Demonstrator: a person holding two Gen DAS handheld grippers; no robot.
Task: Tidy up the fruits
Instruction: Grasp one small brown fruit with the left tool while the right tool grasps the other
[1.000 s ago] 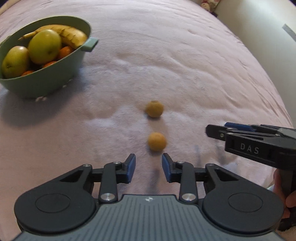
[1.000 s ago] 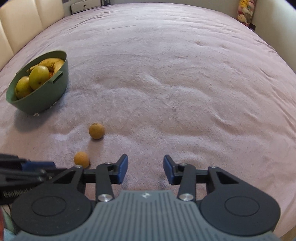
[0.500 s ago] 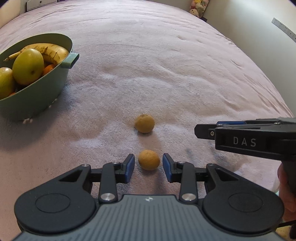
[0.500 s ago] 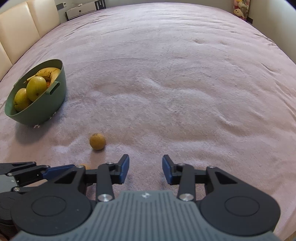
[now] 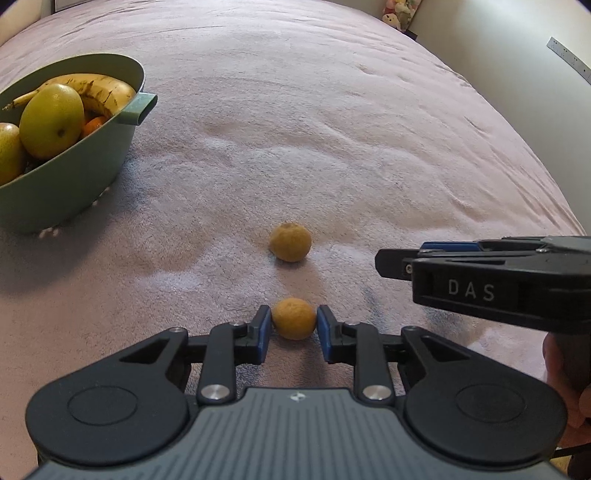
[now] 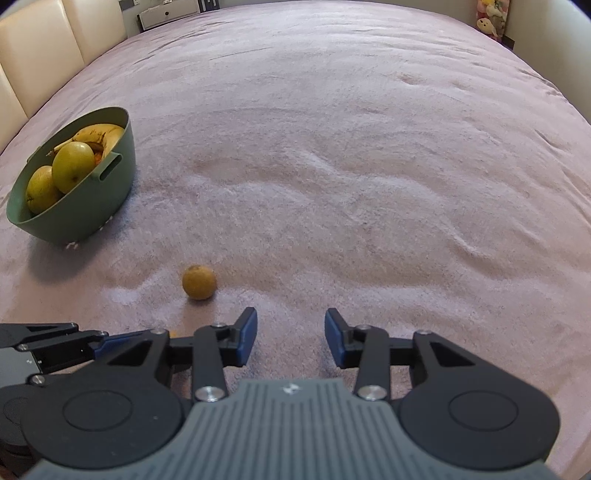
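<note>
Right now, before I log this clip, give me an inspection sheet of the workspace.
Surface: pinkish plush fabric cover, rumpled in low ridges.
Job's things: green plastic bowl with side handle holds yellow-green round fruits, a spotted banana and something orange. Two small round tan fruits lie outside it: the nearer fruit sits between the left gripper's blue pads, the farther fruit lies free beyond it.
Clutter: nothing seen.
Grippers: left gripper has its pads at the nearer fruit's sides; firm contact cannot be told. Right gripper is open and holds nothing.
Cables: nothing seen.
Surroundings: cream padded panels far left; soft toys in the far corner.
</note>
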